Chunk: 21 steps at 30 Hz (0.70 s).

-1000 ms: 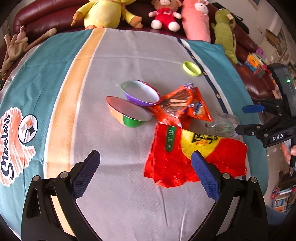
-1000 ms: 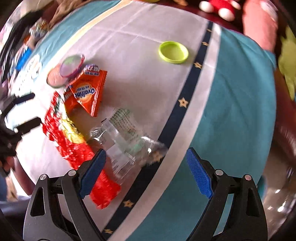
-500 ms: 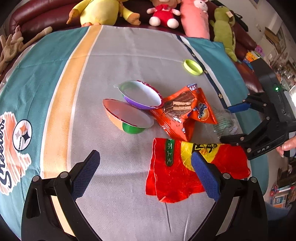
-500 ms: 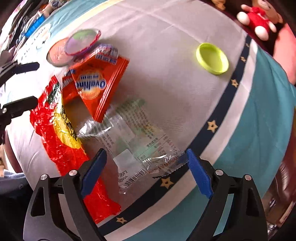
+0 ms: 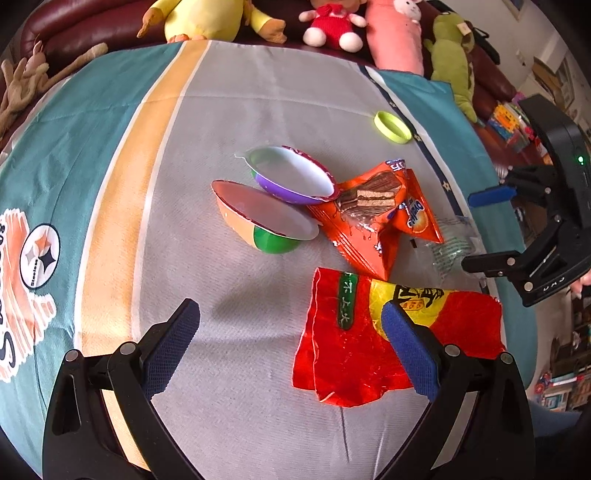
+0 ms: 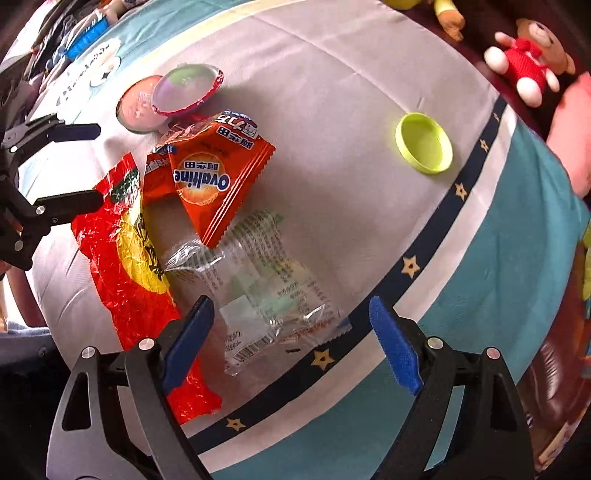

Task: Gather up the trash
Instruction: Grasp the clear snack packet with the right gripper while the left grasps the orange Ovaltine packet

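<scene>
**Hovering over the wrappers, both claws wide and empty**

Hanging above the table, the left gripper (image 5: 290,326) has its two blue-padded fingers spread far apart and nothing is between them. Its right pad (image 5: 408,350) stands in front of the red and yellow wrapper (image 5: 369,339), which lies flat and crinkled on the grey middle band of the tablecloth (image 5: 229,110); whether the pad touches the wrapper I cannot tell. Just beyond the red wrapper is the orange Ovaltine wrapper (image 5: 373,221), torn open, and its far corner lies under the rim of the purple cup (image 5: 291,179). The purple cup leans on the orange and green cup (image 5: 264,225); both are tilted on their sides and show foil lids. Farther away, near the dark star stripe, lies a lime green lid (image 5: 392,126), well apart from the rest.

The right gripper (image 6: 291,332) is also opened wide and holds nothing. Between its fingers, on the cloth, lies the clear plastic wrapper (image 6: 258,291) with green print and a barcode label. One end of it goes under a corner of the Ovaltine wrapper (image 6: 214,181), and the red wrapper (image 6: 125,266) lies just beside it on the left. In the left wrist view this gripper (image 5: 480,229) comes in from the right edge, over the clear wrapper (image 5: 450,247). Plush toys (image 5: 332,26) sit along the sofa behind the table.
</scene>
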### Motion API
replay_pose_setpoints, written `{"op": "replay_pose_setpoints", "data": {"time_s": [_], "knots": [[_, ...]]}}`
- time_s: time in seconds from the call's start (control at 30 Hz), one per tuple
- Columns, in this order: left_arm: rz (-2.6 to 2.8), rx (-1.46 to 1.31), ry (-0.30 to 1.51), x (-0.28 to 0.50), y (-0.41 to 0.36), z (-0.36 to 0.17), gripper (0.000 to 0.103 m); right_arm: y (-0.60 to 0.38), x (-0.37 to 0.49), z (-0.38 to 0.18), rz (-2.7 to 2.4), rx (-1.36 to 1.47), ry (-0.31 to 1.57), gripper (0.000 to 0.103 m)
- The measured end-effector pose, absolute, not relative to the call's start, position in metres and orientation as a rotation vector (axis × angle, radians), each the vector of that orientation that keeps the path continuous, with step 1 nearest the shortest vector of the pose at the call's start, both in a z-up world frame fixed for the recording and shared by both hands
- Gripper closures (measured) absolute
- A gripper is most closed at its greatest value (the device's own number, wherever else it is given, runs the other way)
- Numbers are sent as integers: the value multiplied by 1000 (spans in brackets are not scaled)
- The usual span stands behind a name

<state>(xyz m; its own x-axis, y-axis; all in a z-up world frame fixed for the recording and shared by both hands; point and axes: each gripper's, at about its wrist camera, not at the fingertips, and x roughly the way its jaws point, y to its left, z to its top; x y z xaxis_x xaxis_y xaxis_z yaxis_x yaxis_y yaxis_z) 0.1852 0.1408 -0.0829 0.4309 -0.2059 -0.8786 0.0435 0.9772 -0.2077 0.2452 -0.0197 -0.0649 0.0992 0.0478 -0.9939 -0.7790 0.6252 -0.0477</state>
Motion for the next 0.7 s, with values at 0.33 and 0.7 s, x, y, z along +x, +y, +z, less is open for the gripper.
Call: {"op": "replay_pose_setpoints", "data": {"time_s": [0.33, 0.7], "knots": [[-163, -167, 1137, 180, 143, -89, 4, 24, 243, -85, 768, -735, 1381, 32], [-254, -11, 1059, 197, 111, -61, 4, -14, 251, -53, 626, -467, 1410, 46]]}}
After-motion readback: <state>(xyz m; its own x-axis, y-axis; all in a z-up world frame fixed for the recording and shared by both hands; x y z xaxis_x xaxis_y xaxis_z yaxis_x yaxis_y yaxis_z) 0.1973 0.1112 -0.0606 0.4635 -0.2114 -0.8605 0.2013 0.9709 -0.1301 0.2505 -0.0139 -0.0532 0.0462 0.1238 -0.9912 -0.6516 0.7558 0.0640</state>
